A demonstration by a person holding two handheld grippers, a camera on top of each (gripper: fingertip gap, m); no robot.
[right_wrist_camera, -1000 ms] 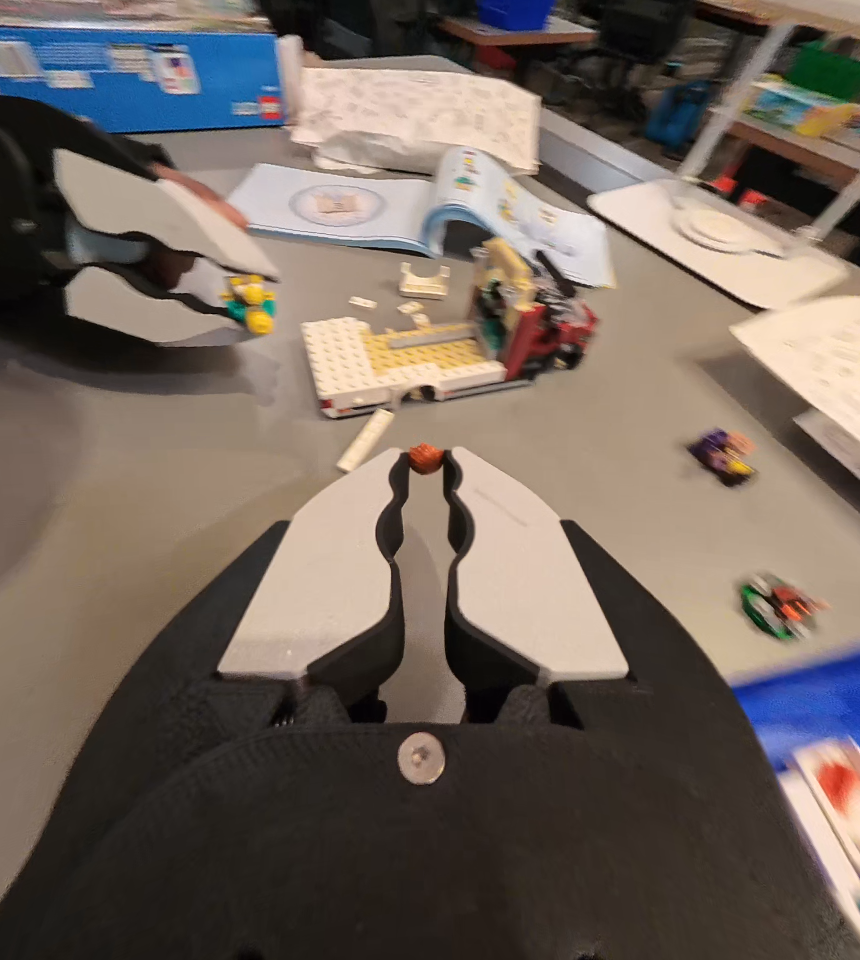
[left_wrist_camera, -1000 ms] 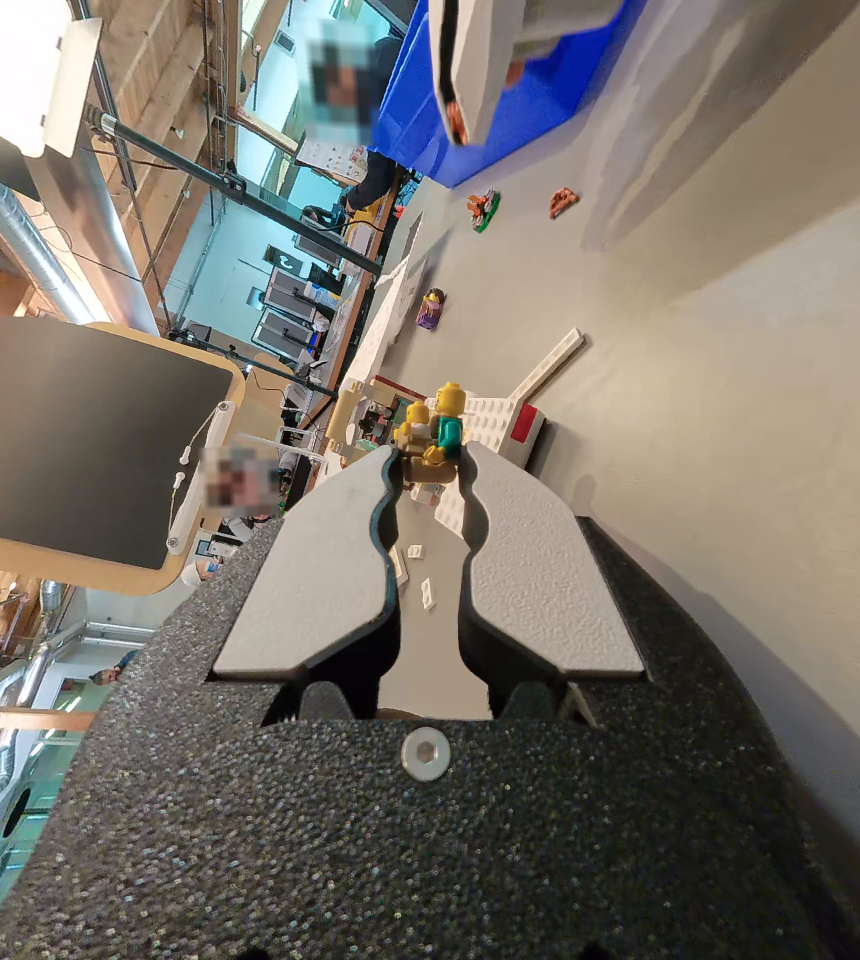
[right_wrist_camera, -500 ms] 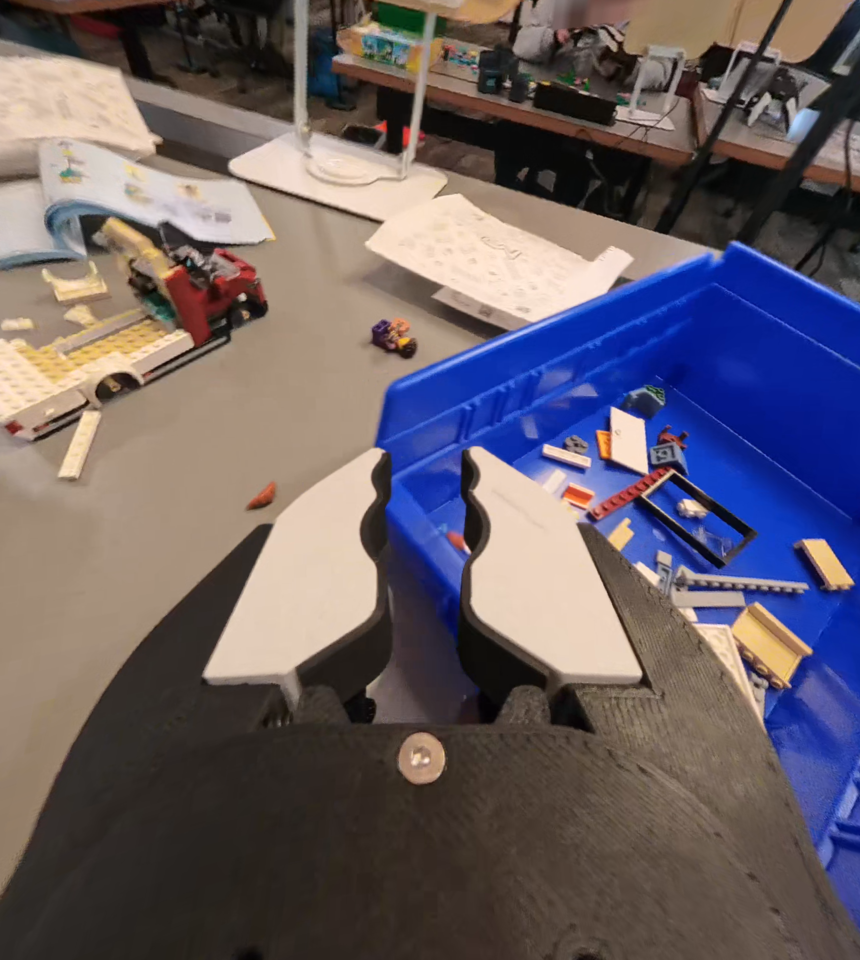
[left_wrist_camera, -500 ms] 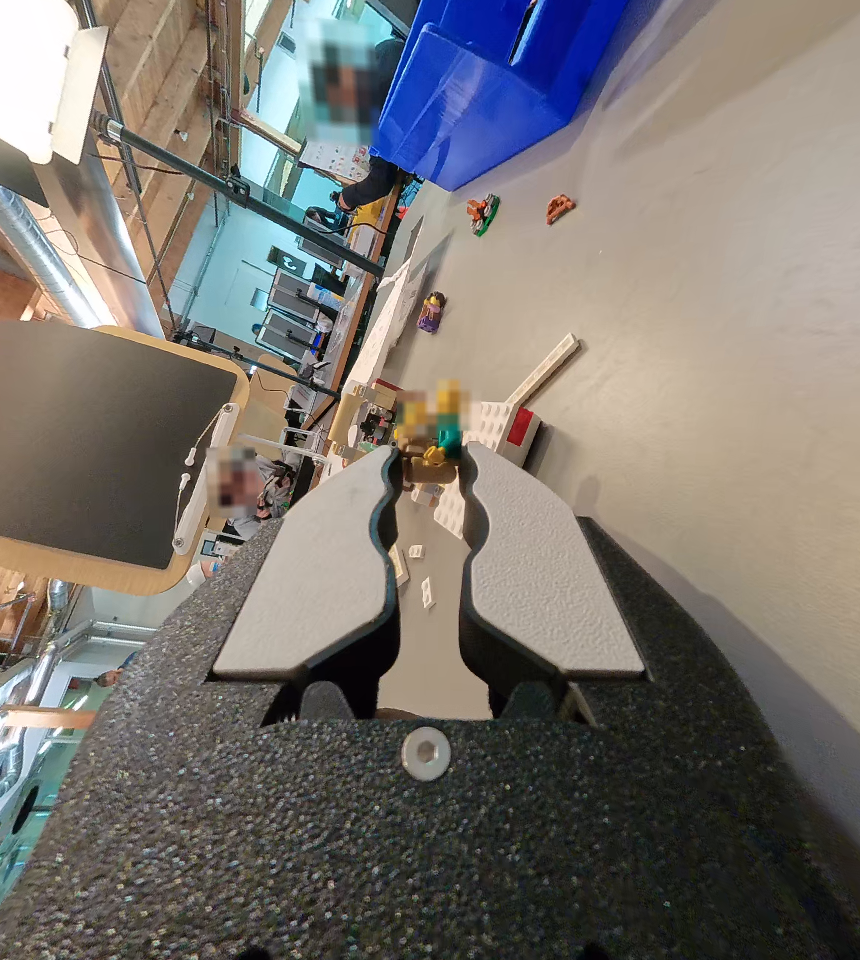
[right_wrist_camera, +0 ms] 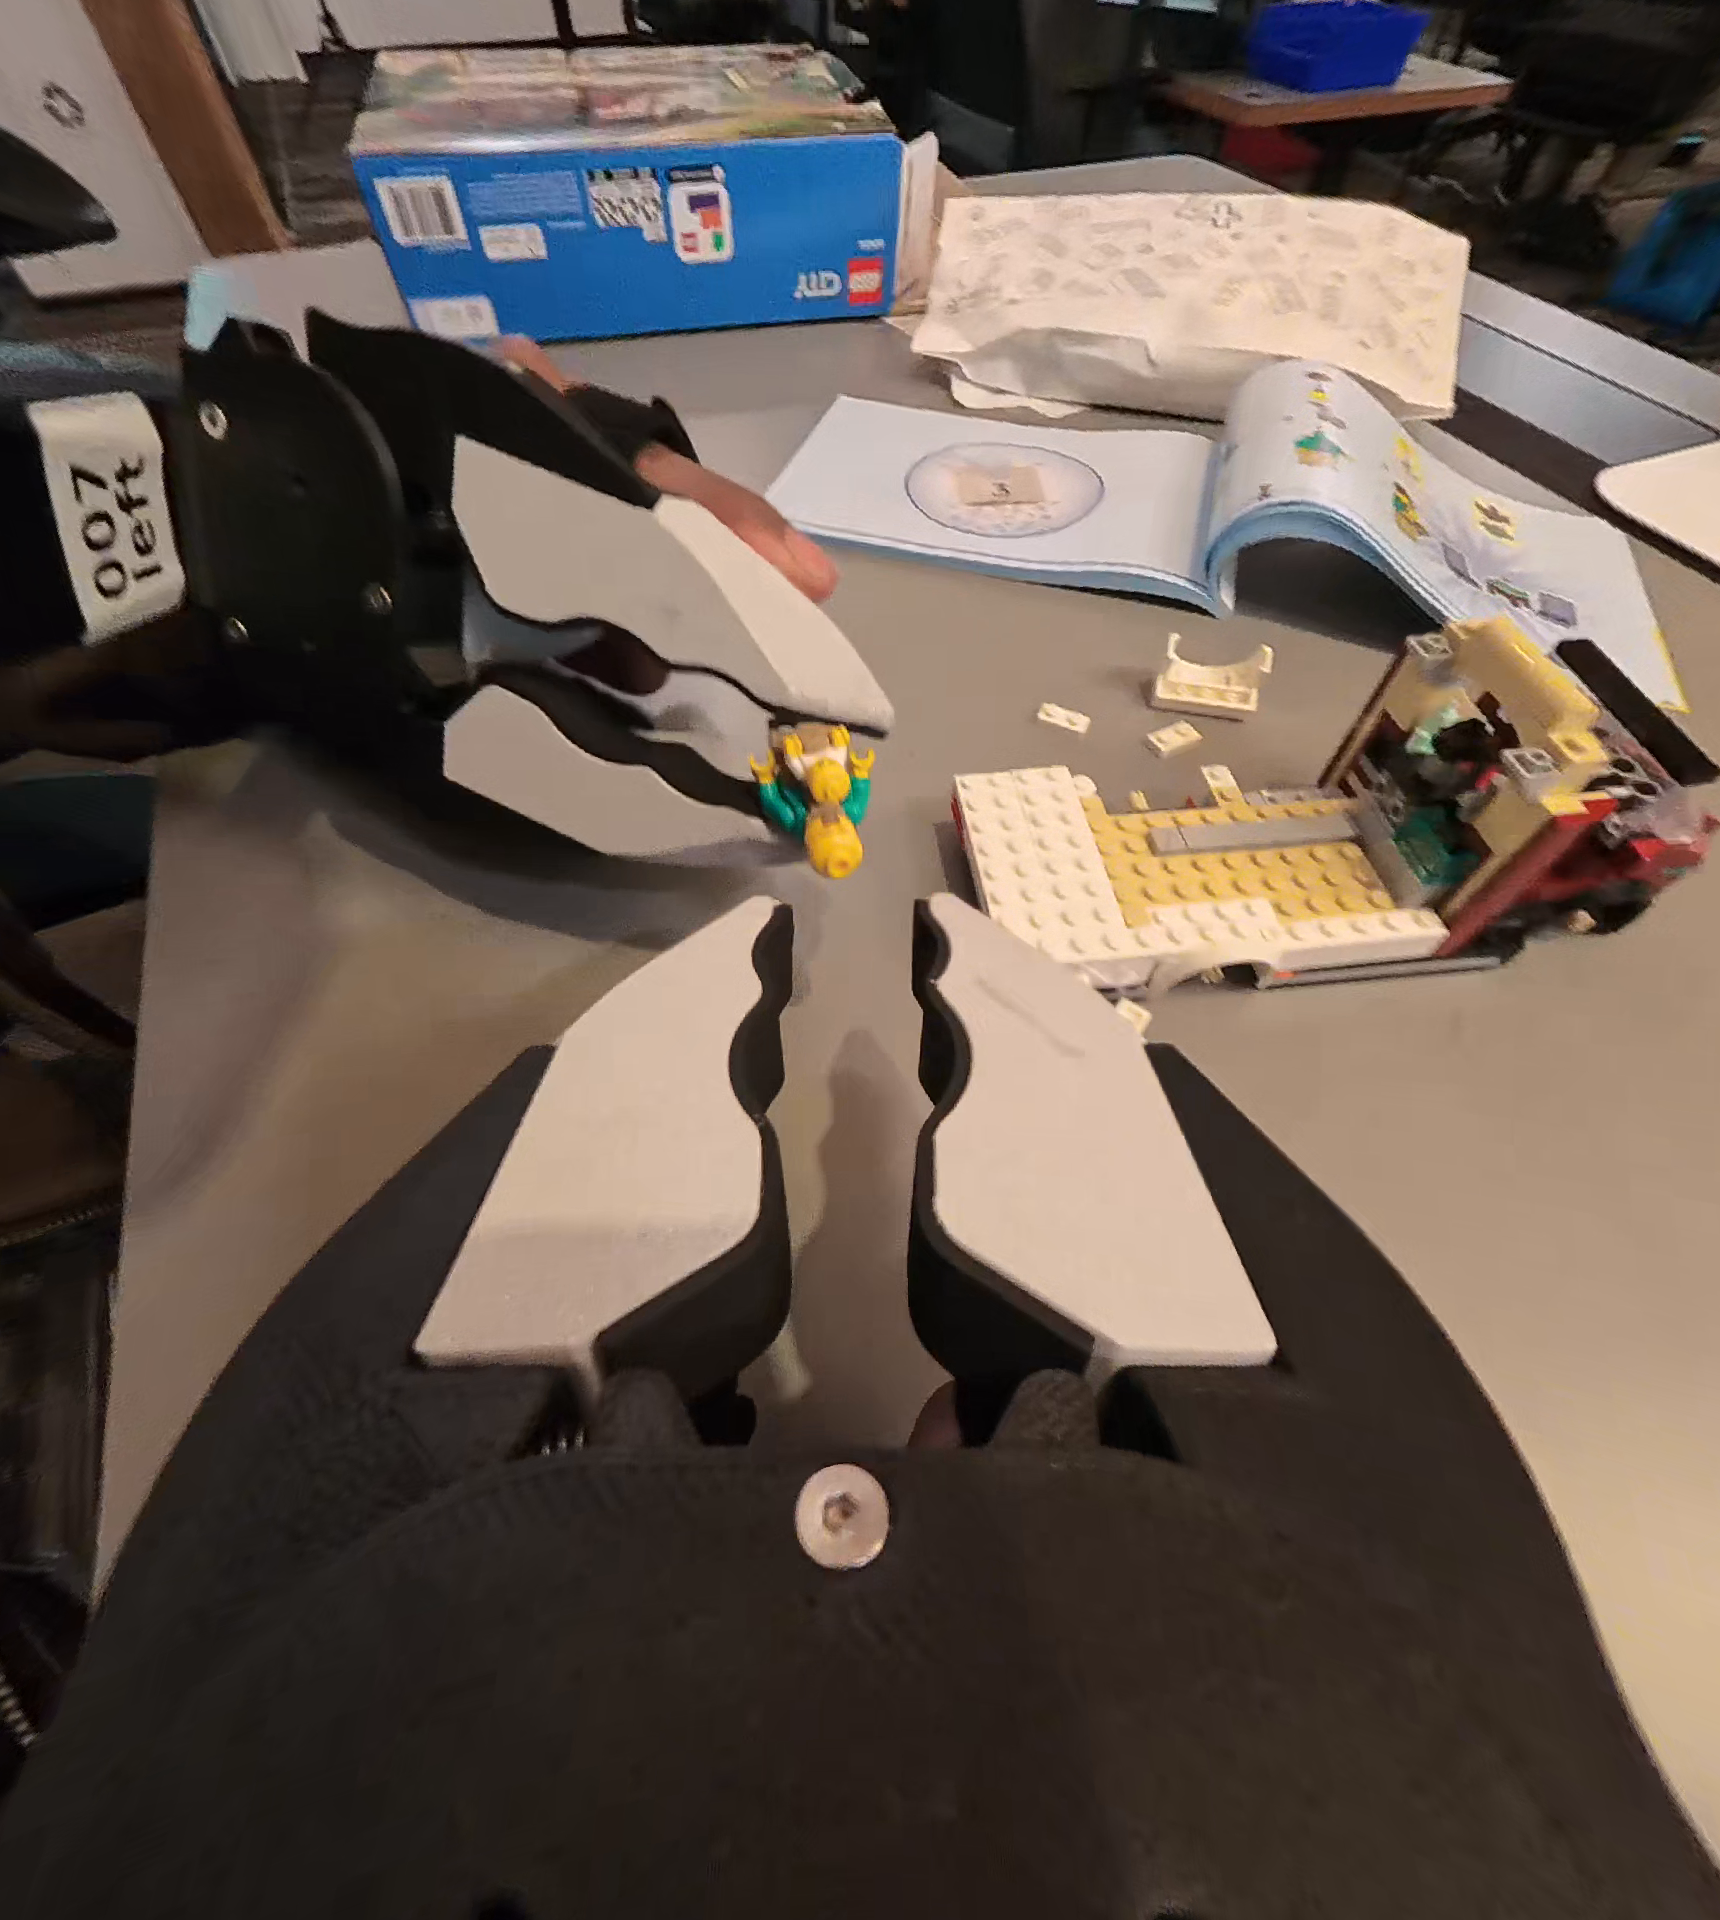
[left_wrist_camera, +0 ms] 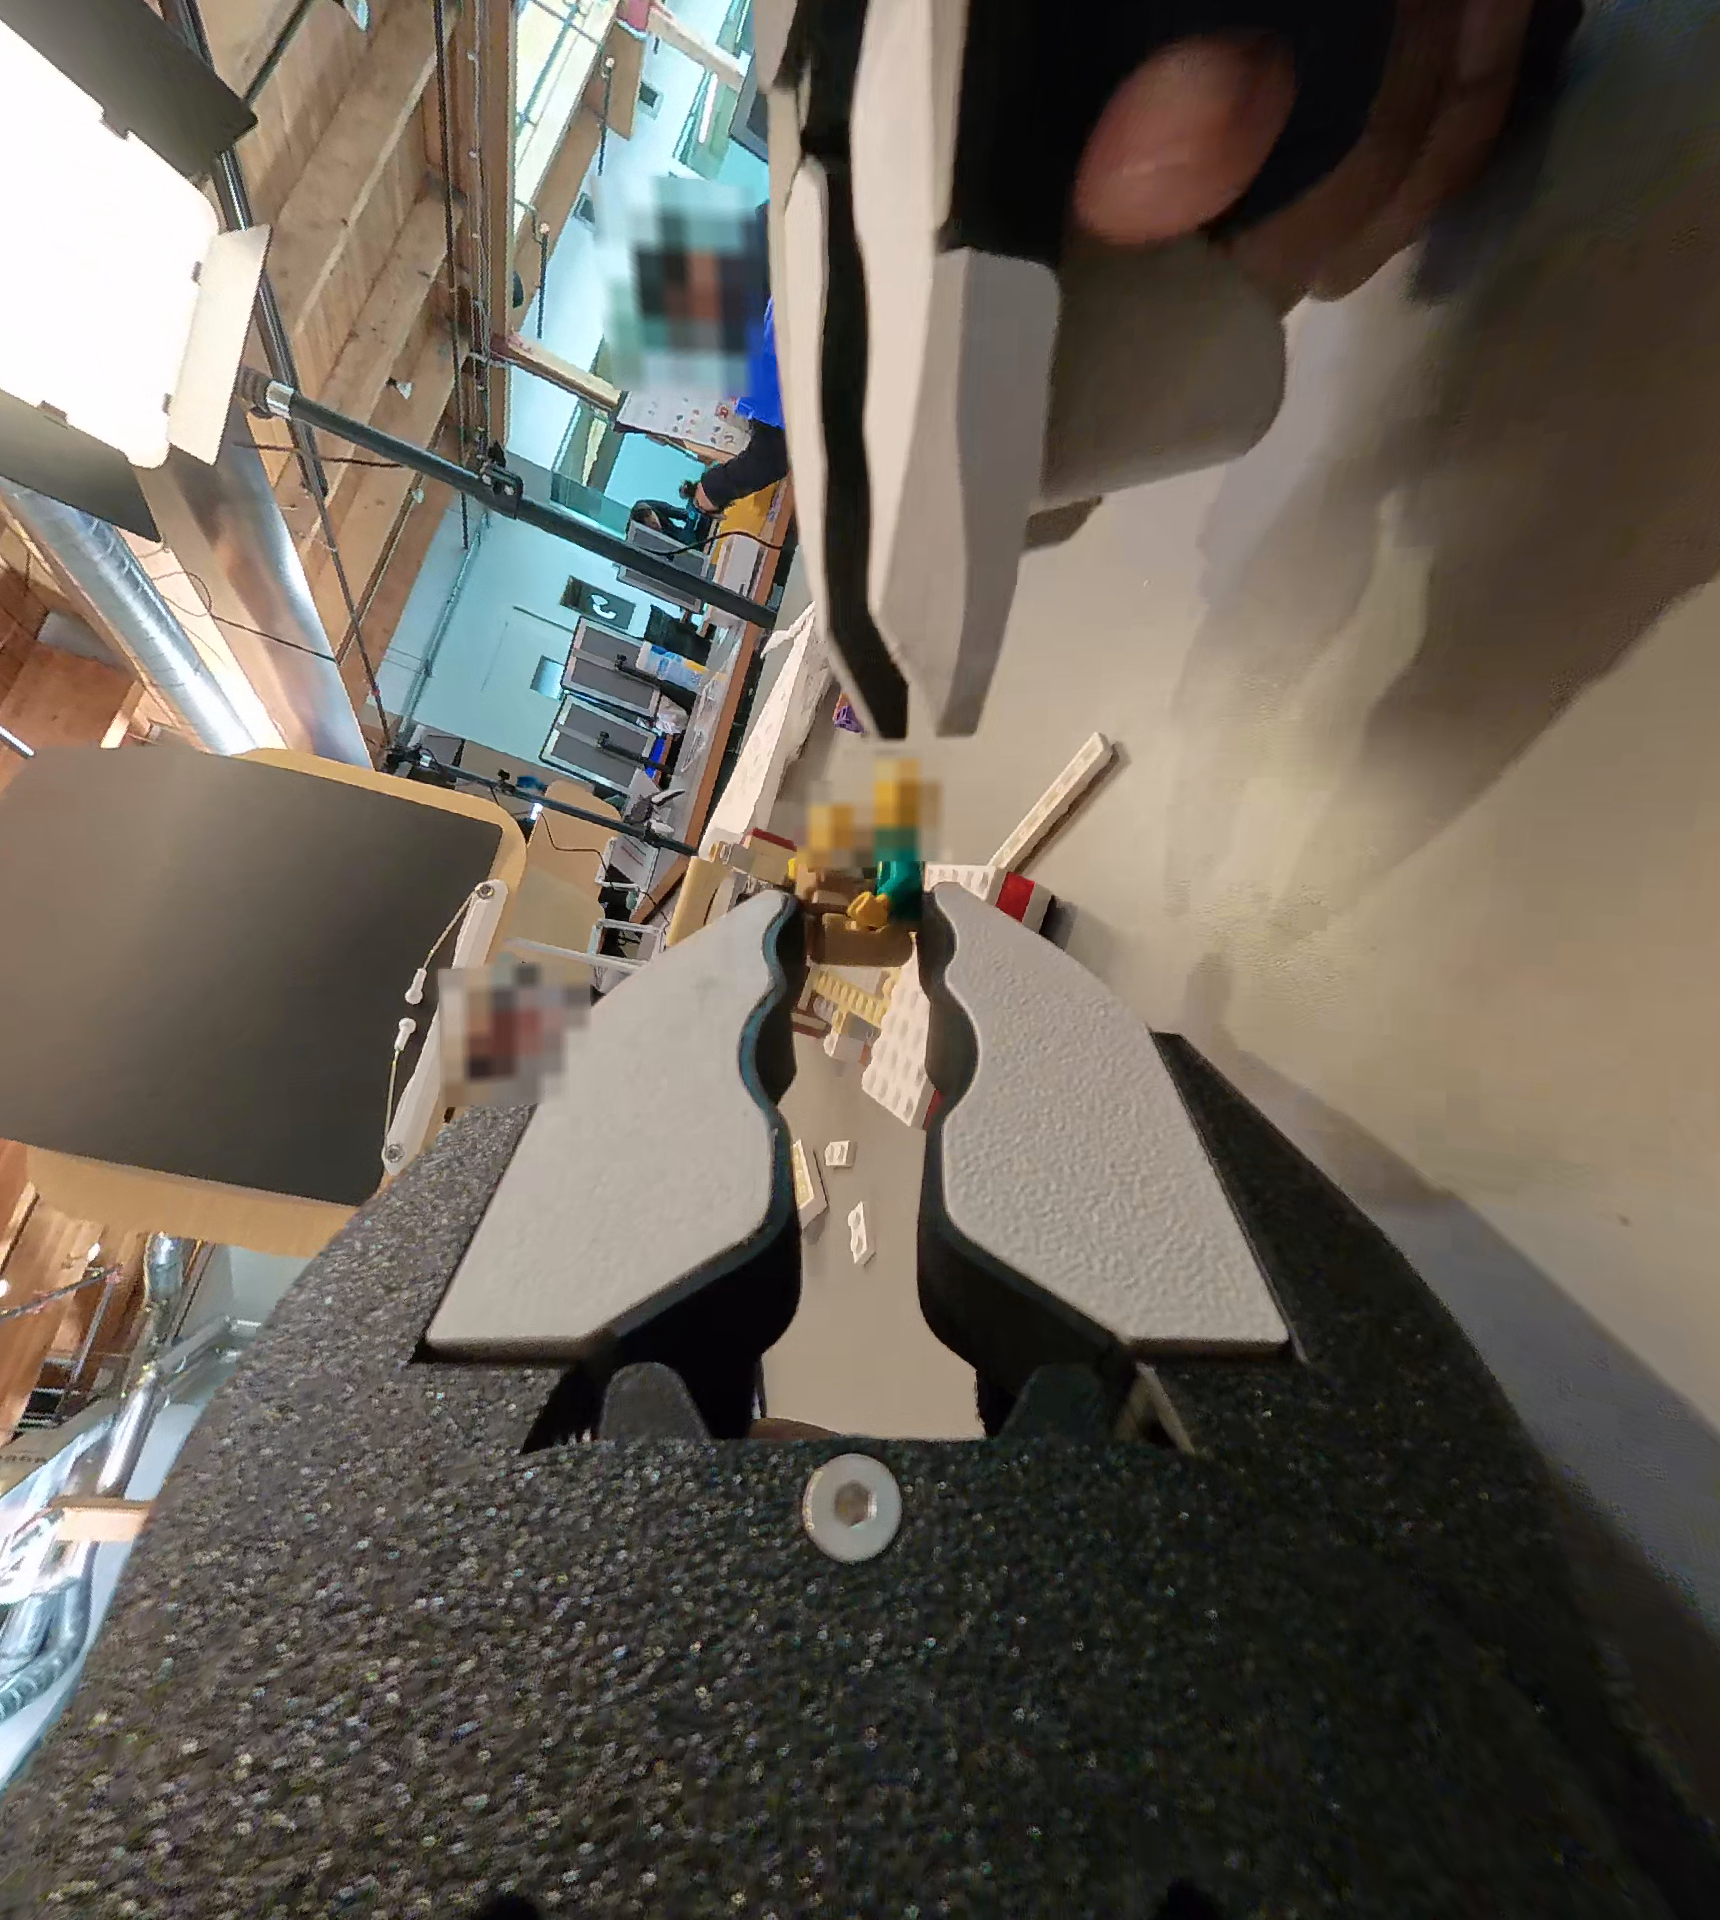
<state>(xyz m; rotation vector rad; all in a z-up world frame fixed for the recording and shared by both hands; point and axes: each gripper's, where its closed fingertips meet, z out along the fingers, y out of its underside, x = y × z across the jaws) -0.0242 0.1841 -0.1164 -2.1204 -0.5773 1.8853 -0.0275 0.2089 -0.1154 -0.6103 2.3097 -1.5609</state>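
From the left wrist view, the left gripper (left_wrist_camera: 858,914) is turned on its side above the grey table (left_wrist_camera: 1458,935), its two pads clamped on a small toy figure (left_wrist_camera: 871,909) with a teal top, yellow hands and a tan lower part. Both pads press against it at the very tips. Past the figure lies a white studded plate (left_wrist_camera: 903,1049) of a half-built brick model, a long white bar (left_wrist_camera: 1053,800) beyond it, and a few loose white bits (left_wrist_camera: 840,1184) showing in the gap between the fingers. The right gripper (left_wrist_camera: 897,717) hangs in from the top of this view, close above the figure, with a fingertip of the person's hand (left_wrist_camera: 1178,145) showing through its black handle.

From the right wrist view, the right gripper (right_wrist_camera: 851,925) has its jaws apart with only bare table between them (nothing gripped). Just ahead and a little to the left, the left gripper (right_wrist_camera: 814,769) holds the toy figure (right_wrist_camera: 820,790) clear of the table, yellow head pointing toward the camera. To the right sits the brick model (right_wrist_camera: 1251,873), white and tan studded floor with a dark red, cluttered end. Behind it lie small white pieces (right_wrist_camera: 1209,675), an open instruction booklet (right_wrist_camera: 1147,499), a crumpled printed sheet (right_wrist_camera: 1188,281) and a blue box (right_wrist_camera: 627,229).
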